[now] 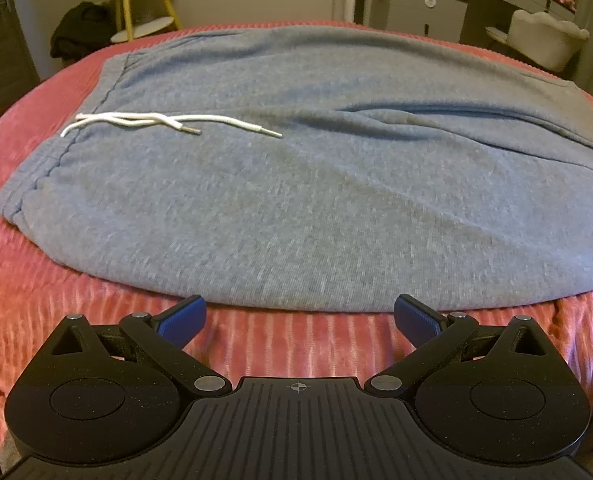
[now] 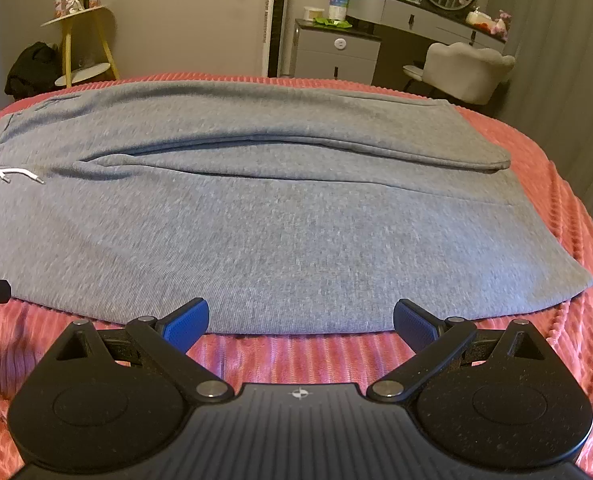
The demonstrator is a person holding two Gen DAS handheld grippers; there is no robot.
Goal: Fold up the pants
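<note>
One pair of grey pants [image 1: 316, 200] is counted, with two white drawstring ends [image 1: 168, 122] and two legs; two claws are in use, each with two blue-padded fingers. The pants are spread flat on a red ribbed bedspread [image 1: 280, 344], the fabric heathered, lightly creased near the crotch, with a stitched waistband [image 1: 52, 168] at the left end. In the right wrist view the two legs are seen lying side by side, the farther leg [image 2: 296, 120] overlapping the nearer leg [image 2: 296, 248] along a dark seam line, and the cuff ends [image 2: 496, 164] are noted toward the right. The left claw [image 1: 299, 322] is held with its fingers spread wide, nothing between them; the near edge of the pants lies just ahead of its fingertips, apart from them, with the waistband ahead and to the left. The right claw [image 2: 301, 324] is likewise spread wide and empty; the near leg's lower edge lies just ahead of its fingertips, not touched. A black part of the left claw is glimpsed at the left edge of the right wrist view, beside the pants' near edge.
</note>
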